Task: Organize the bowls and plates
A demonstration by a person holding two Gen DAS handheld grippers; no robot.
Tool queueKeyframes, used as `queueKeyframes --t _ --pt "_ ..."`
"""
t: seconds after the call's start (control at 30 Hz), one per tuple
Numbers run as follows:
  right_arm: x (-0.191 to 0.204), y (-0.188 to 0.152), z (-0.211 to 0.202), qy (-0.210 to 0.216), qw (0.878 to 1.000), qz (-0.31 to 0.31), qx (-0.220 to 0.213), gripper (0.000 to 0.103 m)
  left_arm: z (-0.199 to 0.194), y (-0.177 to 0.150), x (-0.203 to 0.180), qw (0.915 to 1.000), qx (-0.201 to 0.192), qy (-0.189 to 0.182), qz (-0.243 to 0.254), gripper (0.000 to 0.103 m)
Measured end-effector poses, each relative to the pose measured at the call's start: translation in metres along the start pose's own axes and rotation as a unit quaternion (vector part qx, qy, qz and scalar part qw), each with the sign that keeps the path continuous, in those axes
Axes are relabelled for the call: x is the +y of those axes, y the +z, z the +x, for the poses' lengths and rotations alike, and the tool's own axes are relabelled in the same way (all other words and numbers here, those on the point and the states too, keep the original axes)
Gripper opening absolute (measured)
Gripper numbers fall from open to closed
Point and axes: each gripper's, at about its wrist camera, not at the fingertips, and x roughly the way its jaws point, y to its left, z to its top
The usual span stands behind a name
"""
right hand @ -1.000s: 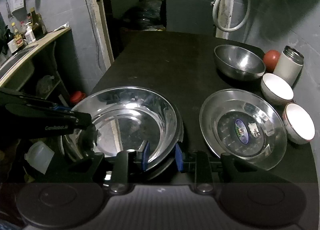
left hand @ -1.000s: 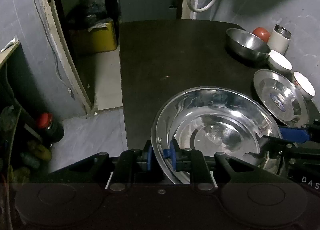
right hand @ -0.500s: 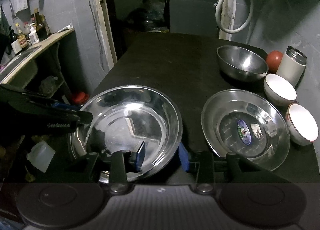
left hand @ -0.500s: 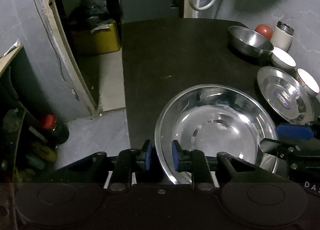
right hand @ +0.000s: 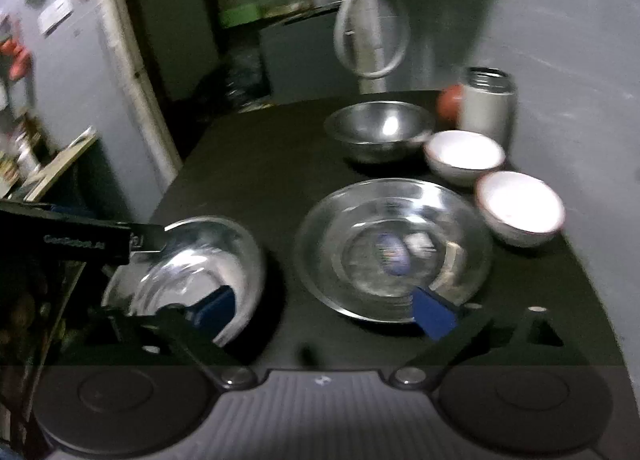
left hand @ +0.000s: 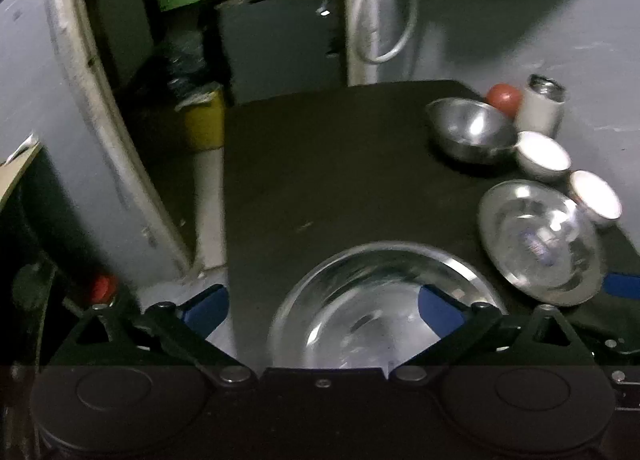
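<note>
Now both my tools stand wide, holding nothing. Left tool (left hand: 322,306): the large steel plate (left hand: 372,312) lies flat on the black bench (left hand: 320,164) between its blue pads, touching neither that I can see. Right tool (right hand: 324,312): the same plate (right hand: 196,264) sits at 10 o'clock, just behind the left pad; the second steel plate (right hand: 394,246) sits at 1 o'clock, its near rim behind the right pad.

Around: steel bowl (right hand: 380,128) at 12 o'clock, far side of the bench. Two white bowls (right hand: 464,156) (right hand: 520,206) at 2 o'clock, beside the second plate. White canister (right hand: 486,108) and a red round object (right hand: 448,104) near the wall.

The left tool's black body (right hand: 76,246) reaches in at 9 o'clock over the large plate's rim. It bears white lettering, too blurred to read. The blue sticker (right hand: 394,254) in the second plate is unreadable.
</note>
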Motion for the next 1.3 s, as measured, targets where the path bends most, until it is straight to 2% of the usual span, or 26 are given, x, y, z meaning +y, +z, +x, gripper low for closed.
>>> queueKeyframes --t 0.3,0.63,0.93,1.3 --pt "-0.052 -0.01 -0.003 -0.048 0.997 0.061 0.008 0.102 0.024 0.028 -0.064 0.9966 0.001 -0.059 0.058 0.102" --pt "-0.091 -0.02 0.002 -0.056 0.994 0.09 0.023 0.103 0.059 0.048 -0.121 0.9917 0.011 -0.075 0.104 0.102" --pt "-0.104 -0.01 0.019 -0.041 0.995 0.093 0.022 0.102 0.091 0.057 -0.131 0.9923 0.046 -0.066 0.094 0.102" --pt "-0.1 0.0 0.039 -0.033 0.996 0.079 0.034 0.102 0.103 0.054 -0.13 0.9915 0.062 -0.062 0.096 0.1"
